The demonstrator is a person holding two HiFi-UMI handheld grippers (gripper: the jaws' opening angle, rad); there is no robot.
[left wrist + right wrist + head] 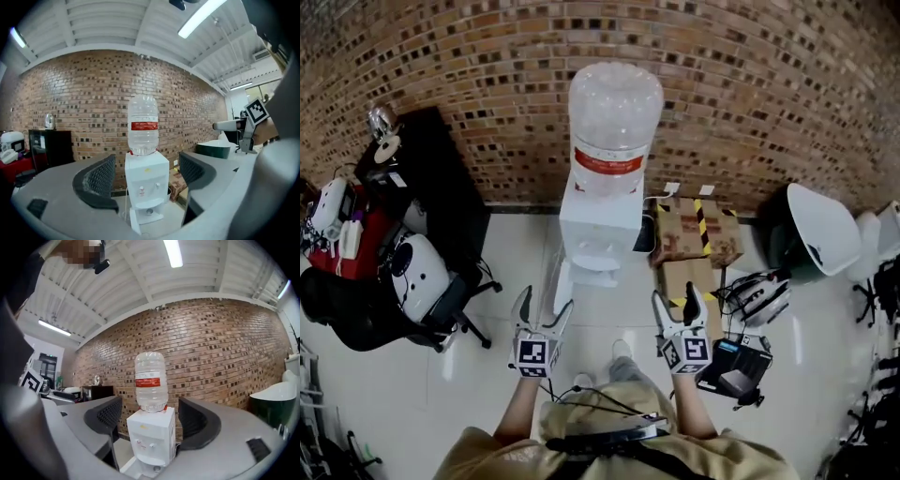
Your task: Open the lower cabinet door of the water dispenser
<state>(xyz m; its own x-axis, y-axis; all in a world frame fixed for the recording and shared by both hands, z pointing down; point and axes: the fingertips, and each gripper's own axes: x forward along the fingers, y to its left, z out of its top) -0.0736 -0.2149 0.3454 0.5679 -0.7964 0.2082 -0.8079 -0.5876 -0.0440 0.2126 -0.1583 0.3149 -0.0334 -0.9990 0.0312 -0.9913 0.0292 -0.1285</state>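
Red-brown brick wall (769, 94), glossy pale floor (478, 375), water dispenser (600, 220) before it

Back: brick wall (769, 84) | Floor: pale glossy tiles (422, 394) | Left: black cabinet (441, 178) against the wall, black office chair (356, 314) in front of it | Centre-right: cardboard box (698, 234) with yellow-and-black striped tape, at the wall's foot | Right: dark green tub (820, 230), white inside, tilted | Overhead: long ceiling light (173, 253)
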